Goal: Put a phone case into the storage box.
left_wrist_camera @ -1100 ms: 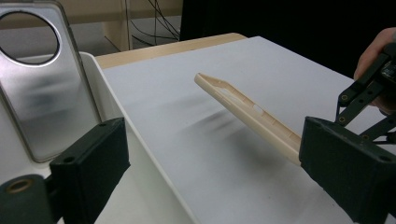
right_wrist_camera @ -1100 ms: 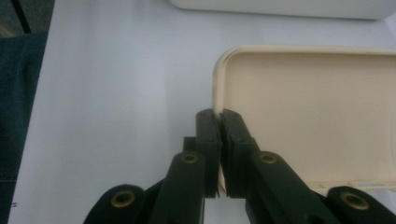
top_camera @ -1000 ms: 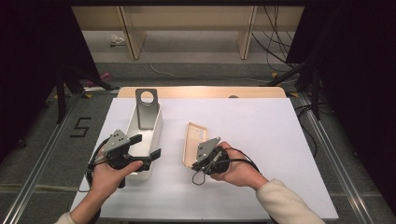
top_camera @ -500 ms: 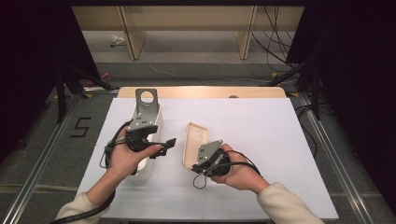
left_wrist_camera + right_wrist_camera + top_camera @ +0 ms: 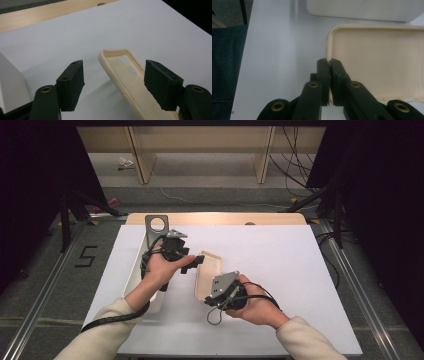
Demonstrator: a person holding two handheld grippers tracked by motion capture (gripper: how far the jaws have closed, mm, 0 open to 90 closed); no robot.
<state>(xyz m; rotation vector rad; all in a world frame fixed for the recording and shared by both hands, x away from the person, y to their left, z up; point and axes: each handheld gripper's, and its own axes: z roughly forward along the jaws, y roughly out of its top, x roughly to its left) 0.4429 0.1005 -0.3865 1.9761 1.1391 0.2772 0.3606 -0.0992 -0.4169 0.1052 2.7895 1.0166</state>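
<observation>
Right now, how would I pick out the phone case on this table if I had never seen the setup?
Start at the white table and go to its middle, between the two hands. The phone case lies there, right claw clamped on its near rim. It is cream, shallow, with camera holes, unlike the taller white box to its left.

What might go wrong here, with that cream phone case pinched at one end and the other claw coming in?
The right gripper clamps only the thin rim of the phone case, so a nudge might twist it loose. The left gripper, whose jaws have just been closing, straddles the case's far end without touching; closing off-centre might flex or tip the soft case. The white tray sits right under the left hand, which might bump it.
</observation>
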